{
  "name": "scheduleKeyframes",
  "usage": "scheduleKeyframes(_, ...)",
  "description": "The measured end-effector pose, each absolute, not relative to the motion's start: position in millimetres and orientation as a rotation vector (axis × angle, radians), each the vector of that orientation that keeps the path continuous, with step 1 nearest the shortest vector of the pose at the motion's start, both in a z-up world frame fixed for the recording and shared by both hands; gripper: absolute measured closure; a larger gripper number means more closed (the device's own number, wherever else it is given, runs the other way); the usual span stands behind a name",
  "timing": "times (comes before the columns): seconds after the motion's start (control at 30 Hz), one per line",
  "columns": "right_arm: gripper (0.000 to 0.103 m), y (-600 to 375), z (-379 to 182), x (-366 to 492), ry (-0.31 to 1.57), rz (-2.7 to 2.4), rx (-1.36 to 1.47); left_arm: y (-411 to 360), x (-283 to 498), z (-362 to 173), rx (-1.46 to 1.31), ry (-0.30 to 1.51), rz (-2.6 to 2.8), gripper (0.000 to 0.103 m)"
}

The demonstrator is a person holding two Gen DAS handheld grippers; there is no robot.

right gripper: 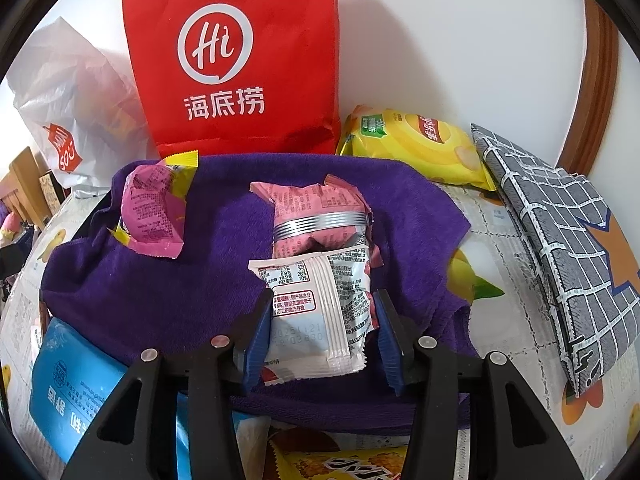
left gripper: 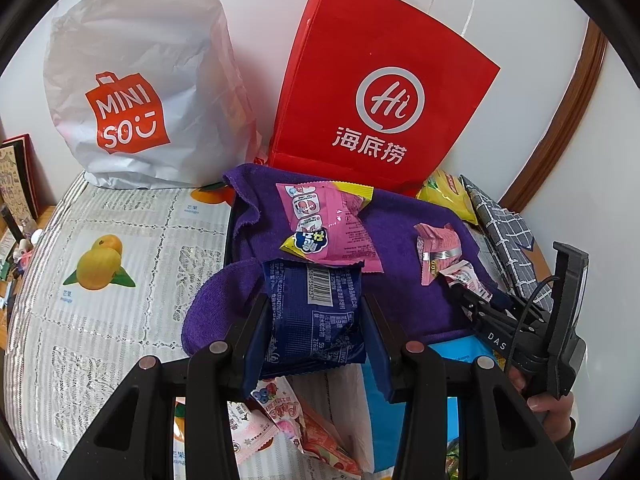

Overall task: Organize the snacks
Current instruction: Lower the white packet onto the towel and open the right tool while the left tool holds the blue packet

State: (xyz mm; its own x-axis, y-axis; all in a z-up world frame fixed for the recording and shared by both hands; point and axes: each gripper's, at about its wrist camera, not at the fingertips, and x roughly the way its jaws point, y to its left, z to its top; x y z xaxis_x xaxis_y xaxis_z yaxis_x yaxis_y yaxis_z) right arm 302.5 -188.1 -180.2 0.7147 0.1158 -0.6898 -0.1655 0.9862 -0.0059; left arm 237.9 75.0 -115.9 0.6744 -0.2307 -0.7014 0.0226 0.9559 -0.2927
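**Left wrist: both grippers carrying packets over the purple cloth**

Step looks like mid-transfer. Left gripper [left gripper: 316,328] clamped on blue snack packet [left gripper: 316,312], level, nosed toward 12 o'clock. Right gripper [right gripper: 320,332], seen at 3 o'clock, clamped on white snack packet [right gripper: 320,312] above purple cloth [right gripper: 168,288]. Pink packet [left gripper: 332,224] lies ahead. Next, probably: set both down beside it, release cleanly.
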Motion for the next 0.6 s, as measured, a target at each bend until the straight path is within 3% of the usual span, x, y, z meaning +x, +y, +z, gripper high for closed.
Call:
scheduleKeyframes(0.37, 0.052, -183, -180, 304, 0.768, 0.166, -0.076, 75, 238, -116, -0.268, 0.819, -0.139, 0.061)
scheduleKeyframes(0.6, 0.042, -183, -175, 299, 0.763, 0.196, -0.071, 80, 249, -114, -0.288, 0.814, -0.112, 0.061)
